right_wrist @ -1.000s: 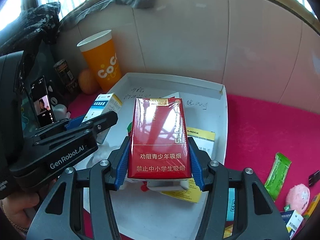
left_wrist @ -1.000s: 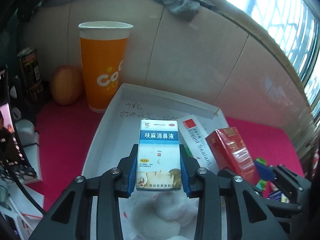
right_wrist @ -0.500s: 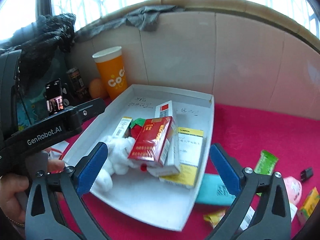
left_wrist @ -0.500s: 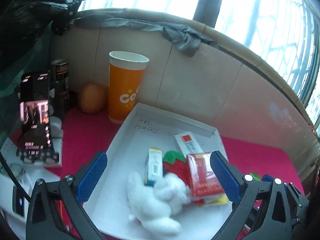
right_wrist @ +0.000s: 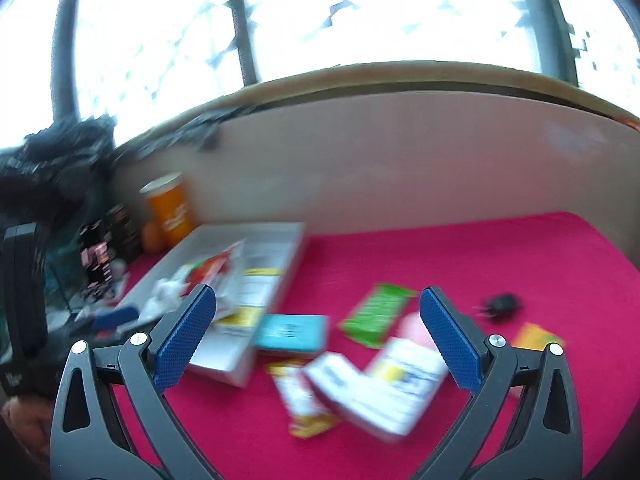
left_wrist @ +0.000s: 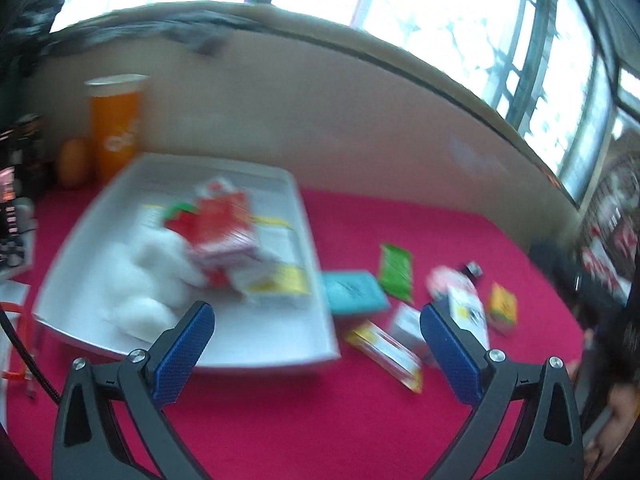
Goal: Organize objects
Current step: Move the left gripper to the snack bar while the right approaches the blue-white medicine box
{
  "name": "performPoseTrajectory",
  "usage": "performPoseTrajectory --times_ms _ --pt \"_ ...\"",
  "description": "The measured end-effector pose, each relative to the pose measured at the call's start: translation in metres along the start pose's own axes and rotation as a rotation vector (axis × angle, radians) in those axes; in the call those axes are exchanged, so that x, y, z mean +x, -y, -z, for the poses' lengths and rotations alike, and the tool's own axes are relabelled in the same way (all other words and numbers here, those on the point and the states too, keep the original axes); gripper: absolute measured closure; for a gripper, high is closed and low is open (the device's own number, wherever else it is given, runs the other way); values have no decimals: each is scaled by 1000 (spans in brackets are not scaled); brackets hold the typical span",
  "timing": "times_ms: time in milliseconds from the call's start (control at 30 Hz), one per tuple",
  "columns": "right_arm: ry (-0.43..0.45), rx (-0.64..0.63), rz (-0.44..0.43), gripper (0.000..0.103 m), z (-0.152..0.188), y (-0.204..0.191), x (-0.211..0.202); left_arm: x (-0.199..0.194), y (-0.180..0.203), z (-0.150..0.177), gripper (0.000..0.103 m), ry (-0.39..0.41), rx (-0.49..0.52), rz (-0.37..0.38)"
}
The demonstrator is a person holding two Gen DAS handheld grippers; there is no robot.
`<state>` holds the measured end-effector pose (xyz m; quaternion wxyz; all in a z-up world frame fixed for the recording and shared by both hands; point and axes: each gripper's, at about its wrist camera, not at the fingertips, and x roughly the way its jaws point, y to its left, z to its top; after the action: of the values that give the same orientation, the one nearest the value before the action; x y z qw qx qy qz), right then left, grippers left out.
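Both views are motion-blurred. A white tray (left_wrist: 256,344) on the red cloth holds a white plush toy (left_wrist: 148,272), a red cigarette pack (left_wrist: 224,224) and several small boxes; the tray also shows in the right wrist view (right_wrist: 224,364). My left gripper (left_wrist: 316,352) is open and empty, pulled back near the tray's front right corner. My right gripper (right_wrist: 318,344) is open and empty above loose items: a teal box (right_wrist: 292,332), a green packet (right_wrist: 376,314), white boxes (right_wrist: 384,388) and a yellow-red packet (right_wrist: 304,404).
An orange paper cup (left_wrist: 114,128) and an orange fruit (left_wrist: 72,162) stand at the back left by the beige wall. A phone and dark clutter (right_wrist: 96,260) lie left of the tray. A small black object (right_wrist: 502,304) and a yellow packet (right_wrist: 536,338) lie at right.
Both grippers let go of their boxes into the tray, opened wide, and have drawn back and swung right towards the loose items on the cloth.
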<state>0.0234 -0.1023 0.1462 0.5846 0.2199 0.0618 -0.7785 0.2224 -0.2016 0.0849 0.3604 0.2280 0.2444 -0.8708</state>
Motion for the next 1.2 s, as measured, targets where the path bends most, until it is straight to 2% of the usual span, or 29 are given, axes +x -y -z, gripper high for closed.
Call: performPoseTrajectory --times_ms 167,267,400,533,833,900,1067,1100,1200 --pt "3 128 131 0 11 72 -28 24 36 26 0 -115 31 39" --pt "-32 179 200 0 21 101 -30 39 52 39 0 -173 39 21" --pt "-77 255 206 0 36 123 -26 57 67 49 0 -226 44 -37" --pt "-96 273 190 0 45 127 -19 72 72 52 0 -280 -16 -24" --pt "-102 290 151 0 59 136 -23 89 61 43 0 -246 -143 -190" --pt "-109 300 149 0 61 140 -22 94 63 41 0 -242 -143 -243" --pt "-114 324 142 0 64 148 -23 103 76 43 1 -229 -88 -314" --pt "-115 326 142 0 64 149 -23 104 79 44 4 -224 -61 -317" --pt "-118 330 140 0 64 151 -25 99 78 46 23 -207 -17 -339"
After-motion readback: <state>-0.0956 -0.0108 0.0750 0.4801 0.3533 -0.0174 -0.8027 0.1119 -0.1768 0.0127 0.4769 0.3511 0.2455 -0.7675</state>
